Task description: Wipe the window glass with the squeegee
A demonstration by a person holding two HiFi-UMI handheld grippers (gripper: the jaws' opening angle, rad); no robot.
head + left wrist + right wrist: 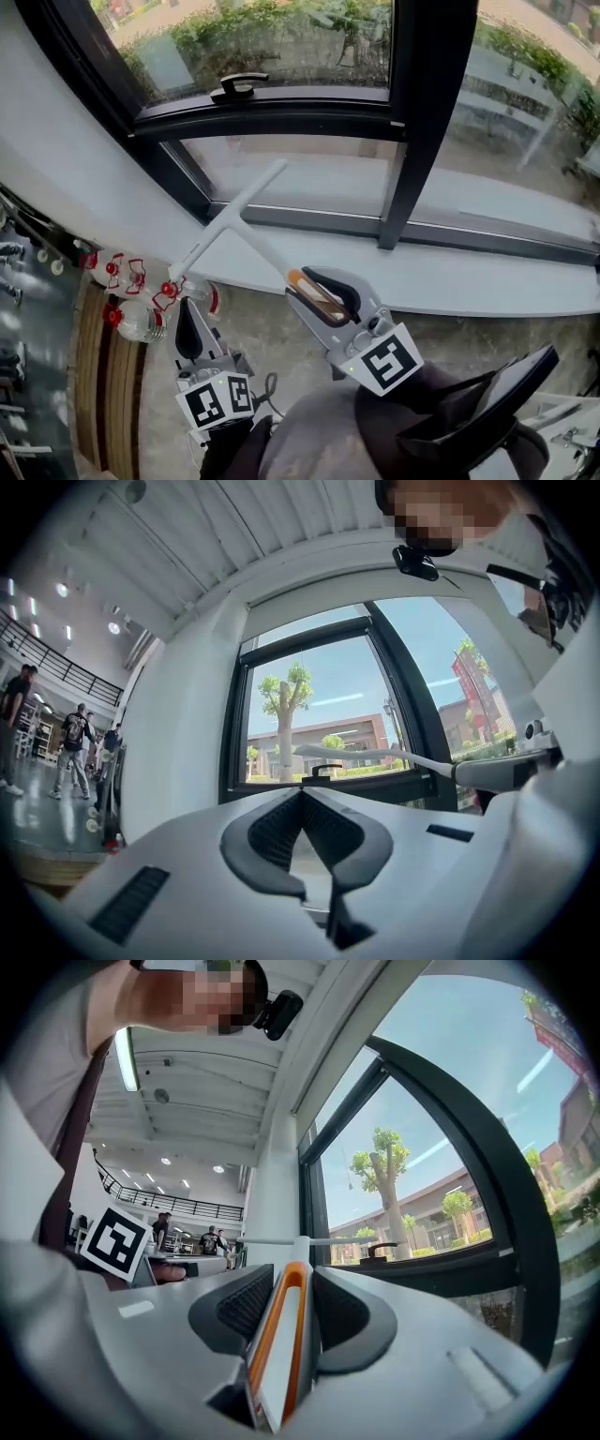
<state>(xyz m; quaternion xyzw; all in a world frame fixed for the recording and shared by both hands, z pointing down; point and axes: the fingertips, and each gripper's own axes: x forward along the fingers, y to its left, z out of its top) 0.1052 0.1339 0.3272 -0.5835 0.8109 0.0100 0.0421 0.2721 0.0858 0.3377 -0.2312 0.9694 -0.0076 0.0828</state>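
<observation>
The right tool (317, 289) is clenched on the squeegee (234, 217); its blade sits ahead, near the window glass (309, 187); the left tool (187, 319) is closed, empty; the wiping looks barely begun.

Few plastic bottles (133, 322) with red caps lying on the floor by the wall, just below the white sill (469, 279). Black handle (237, 87) on the frame. Outside there's a hedge (234, 28), a tree (296, 680) and a reddish building (323, 735). Some people (71, 735) standing back in the hall, ceiling lights (112, 627) on.
</observation>
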